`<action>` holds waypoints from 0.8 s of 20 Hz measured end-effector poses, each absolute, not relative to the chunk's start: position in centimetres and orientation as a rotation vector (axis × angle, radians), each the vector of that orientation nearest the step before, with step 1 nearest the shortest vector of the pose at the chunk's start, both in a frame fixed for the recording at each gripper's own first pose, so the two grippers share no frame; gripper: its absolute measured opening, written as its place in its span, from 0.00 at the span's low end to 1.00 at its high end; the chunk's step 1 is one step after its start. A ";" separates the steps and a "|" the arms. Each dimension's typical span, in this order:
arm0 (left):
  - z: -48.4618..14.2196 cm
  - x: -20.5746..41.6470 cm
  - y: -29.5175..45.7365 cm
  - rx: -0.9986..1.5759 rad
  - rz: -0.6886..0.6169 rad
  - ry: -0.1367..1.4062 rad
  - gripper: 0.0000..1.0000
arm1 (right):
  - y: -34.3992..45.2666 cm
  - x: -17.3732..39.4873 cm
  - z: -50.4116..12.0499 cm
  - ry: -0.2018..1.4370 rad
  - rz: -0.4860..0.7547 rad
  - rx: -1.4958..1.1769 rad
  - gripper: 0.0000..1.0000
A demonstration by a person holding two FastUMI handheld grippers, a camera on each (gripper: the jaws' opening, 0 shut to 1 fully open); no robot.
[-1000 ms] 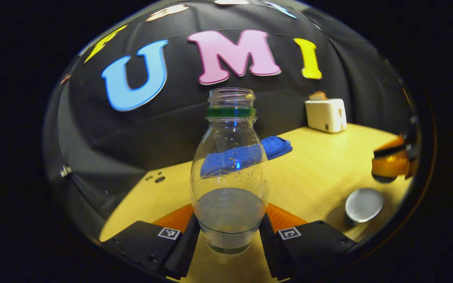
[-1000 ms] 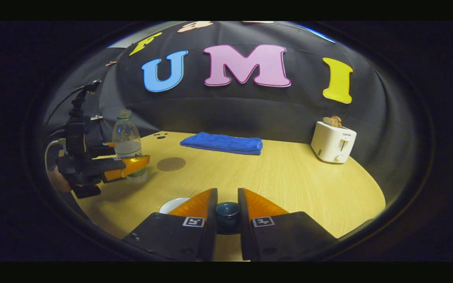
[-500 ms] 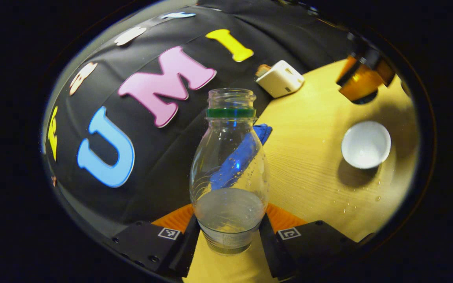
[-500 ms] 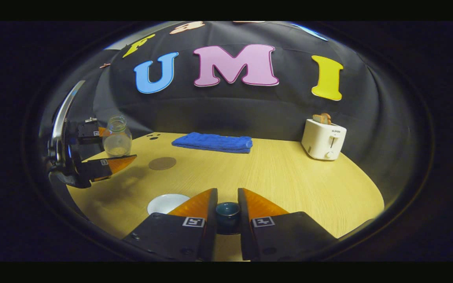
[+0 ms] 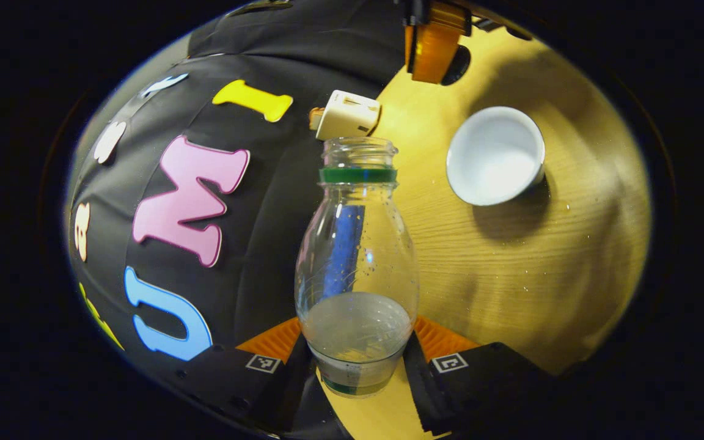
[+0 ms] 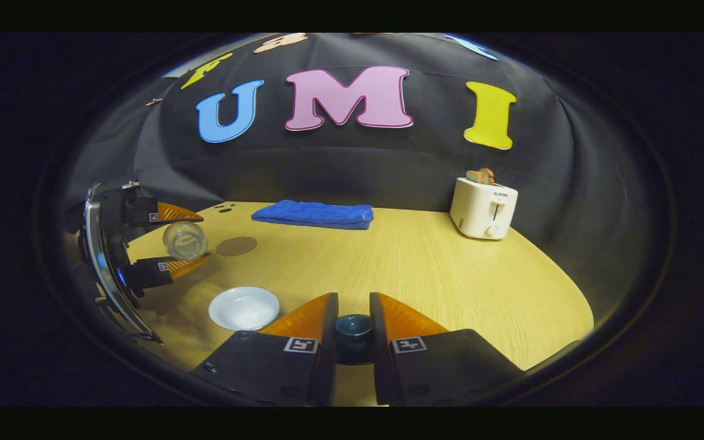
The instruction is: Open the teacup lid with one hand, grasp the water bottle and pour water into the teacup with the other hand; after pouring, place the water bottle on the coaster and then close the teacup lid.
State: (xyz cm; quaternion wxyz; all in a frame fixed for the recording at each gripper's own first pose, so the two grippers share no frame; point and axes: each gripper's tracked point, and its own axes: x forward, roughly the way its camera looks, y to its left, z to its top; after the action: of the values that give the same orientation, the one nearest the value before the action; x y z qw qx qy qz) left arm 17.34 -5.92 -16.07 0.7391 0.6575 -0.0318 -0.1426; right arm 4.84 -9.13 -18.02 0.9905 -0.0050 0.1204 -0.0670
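The left claw [image 5: 357, 360] grips the tilted bottle [image 5: 357, 269]; bring its mouth over the open cup [image 5: 494, 156] before tipping further. The right claw [image 6: 352, 333] clamps the lid [image 6: 352, 327]; hold it aside.

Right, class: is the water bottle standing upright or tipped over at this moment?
Tipped. In the right gripper view the bottle, held off the table by the left hand-held gripper, points its open mouth toward the camera, above the white cup.

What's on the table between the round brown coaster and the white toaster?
In the right gripper view, the folded blue towel lies toward the back between the coaster and the toaster; otherwise just bare table.
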 end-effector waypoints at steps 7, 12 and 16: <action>-16.8 17.6 -7.8 1.643 -0.347 -0.121 0.75 | -9.4 3.9 -18.8 0.254 -0.143 -0.001 0.32; -16.5 17.9 -8.6 1.749 -0.363 -0.174 0.75 | -9.5 3.7 -19.0 0.257 -0.142 0.000 0.28; -16.5 18.1 -8.7 1.831 -0.371 -0.218 0.75 | -9.5 3.5 -18.8 0.253 -0.139 0.008 0.33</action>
State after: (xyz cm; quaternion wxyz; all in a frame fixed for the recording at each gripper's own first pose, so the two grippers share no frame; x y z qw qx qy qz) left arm 18.14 -8.67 -16.53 0.5895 0.7864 -0.0935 -0.1593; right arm 3.54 -9.52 -18.84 0.9896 0.0040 0.1259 -0.0694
